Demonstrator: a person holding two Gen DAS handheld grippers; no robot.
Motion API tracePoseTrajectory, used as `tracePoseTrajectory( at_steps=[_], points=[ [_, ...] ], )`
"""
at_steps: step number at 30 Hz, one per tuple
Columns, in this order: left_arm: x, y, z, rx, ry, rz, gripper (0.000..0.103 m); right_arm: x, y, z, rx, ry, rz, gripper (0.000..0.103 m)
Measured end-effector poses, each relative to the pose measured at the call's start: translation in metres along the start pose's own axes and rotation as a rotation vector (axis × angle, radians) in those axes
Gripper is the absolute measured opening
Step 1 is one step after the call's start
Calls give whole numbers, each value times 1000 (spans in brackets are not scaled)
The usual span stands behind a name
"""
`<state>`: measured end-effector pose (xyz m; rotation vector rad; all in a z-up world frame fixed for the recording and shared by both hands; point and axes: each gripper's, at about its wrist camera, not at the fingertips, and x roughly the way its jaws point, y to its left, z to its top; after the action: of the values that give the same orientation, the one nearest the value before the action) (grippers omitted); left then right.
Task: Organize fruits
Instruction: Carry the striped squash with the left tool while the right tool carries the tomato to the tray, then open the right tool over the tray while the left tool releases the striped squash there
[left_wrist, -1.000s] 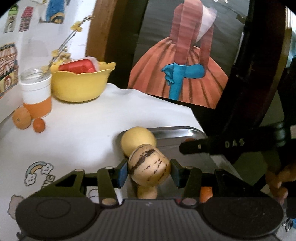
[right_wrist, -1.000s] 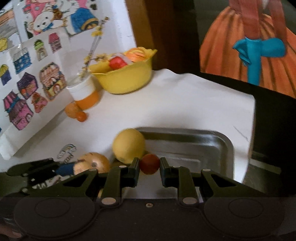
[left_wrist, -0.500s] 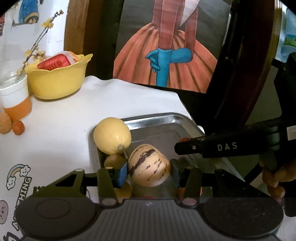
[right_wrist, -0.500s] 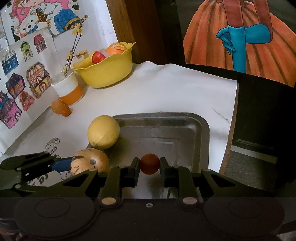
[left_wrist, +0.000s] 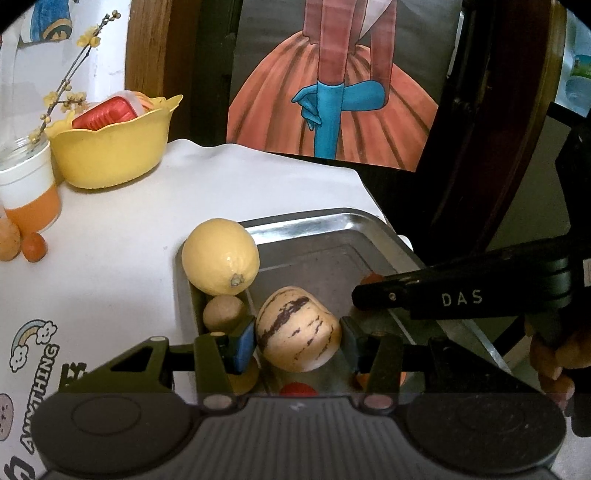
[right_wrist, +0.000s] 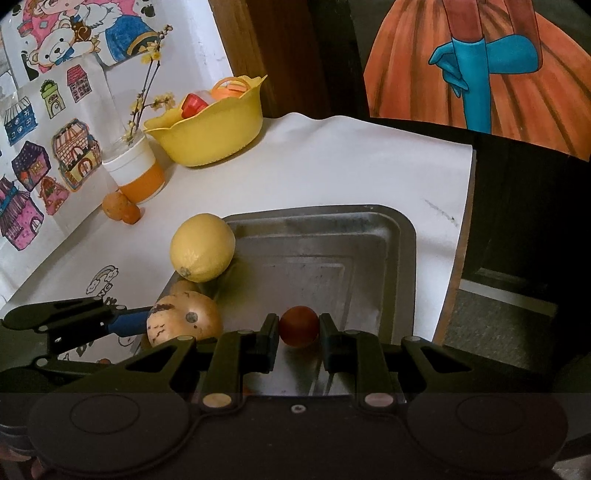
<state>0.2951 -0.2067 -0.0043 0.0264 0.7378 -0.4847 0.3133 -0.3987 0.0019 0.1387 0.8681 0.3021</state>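
The table (right_wrist: 332, 162) under its white cloth spreads out ahead of both grippers. On it, straight in front of the right gripper (right_wrist: 298, 332), lies the metal tray (right_wrist: 391, 258), its far half bare. Far ahead and to the left of both grippers stands the yellow bowl (left_wrist: 110, 155), with a cup (left_wrist: 27, 195) of orange liquid beside it. A lemon (left_wrist: 220, 256) rests on the tray's left rim, ahead and left of the left gripper (left_wrist: 297, 336). That gripper's fingers are closed about halfway around a striped melon (left_wrist: 297, 330), pads touching both its sides, just above the near part of the tray. A small tan fruit (left_wrist: 222, 313) lies just left of the melon, below the lemon. The right gripper is nearly closed, pinching a small red fruit (right_wrist: 298, 325) between its pads over the tray's near edge, to the right of the melon.
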Motion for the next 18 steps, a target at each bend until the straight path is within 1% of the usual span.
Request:
tracePoseTrajectory(
  at_steps=[4,6,8,12,14,15,17,18],
  points=[
    [-1,-2,0,-3,0,3,52,0,0,0,-1,-2,3,28],
    [-3,-1,0,-12,-9,5,54,-1,1,0,1,-4,4,29],
    [-5,-1,0,-15,-16,13,62,-1,2,-1,4,-7,3,33],
    [-12,1,-1,-30,-29,24,65,-7,2,-1,8,-23,3,40],
    [-16,2,-1,-36,-37,31,70,-11,2,-1,10,-33,4,46],
    [-19,2,-1,-38,-44,36,71,-14,2,-1,11,-39,6,48],
    [-25,2,-1,-45,-57,49,81,-20,3,-1,12,-50,9,54],
    [-29,2,-1,-51,-63,56,84,-23,4,-1,15,-58,10,57]
  ],
)
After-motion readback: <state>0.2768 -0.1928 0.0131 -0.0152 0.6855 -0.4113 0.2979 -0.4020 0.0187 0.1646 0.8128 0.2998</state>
